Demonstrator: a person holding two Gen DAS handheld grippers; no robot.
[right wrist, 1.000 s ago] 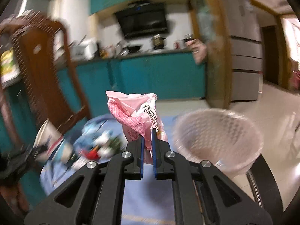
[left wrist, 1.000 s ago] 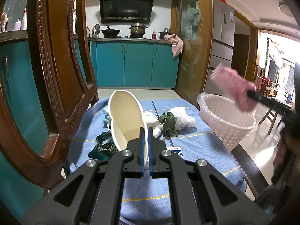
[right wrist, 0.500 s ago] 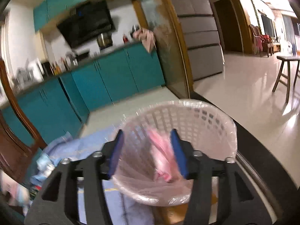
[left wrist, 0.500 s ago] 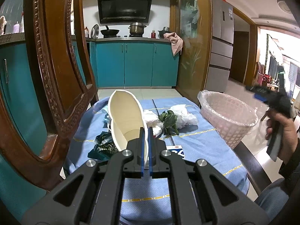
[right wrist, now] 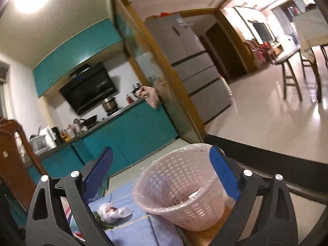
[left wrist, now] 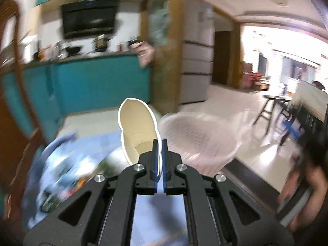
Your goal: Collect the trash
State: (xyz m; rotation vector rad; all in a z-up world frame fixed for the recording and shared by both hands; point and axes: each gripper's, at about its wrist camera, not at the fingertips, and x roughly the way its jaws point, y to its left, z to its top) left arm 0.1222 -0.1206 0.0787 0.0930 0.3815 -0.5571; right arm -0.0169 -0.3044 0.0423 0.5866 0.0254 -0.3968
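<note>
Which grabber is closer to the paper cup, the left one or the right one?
Left. The left gripper is shut on the wall of the paper cup. The right gripper is open and empty, off by the basket; its view shows no cup.

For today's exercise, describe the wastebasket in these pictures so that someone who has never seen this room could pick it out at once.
Start at the table with the blue cloth in front of the teal kitchen cabinets. At the cloth's end nearest the tiled floor stands the wastebasket. It is a pale pink plastic lattice tub lined with a clear bag, the only upright container there, while its neighbours are loose scraps like the crumpled white bag.
</note>
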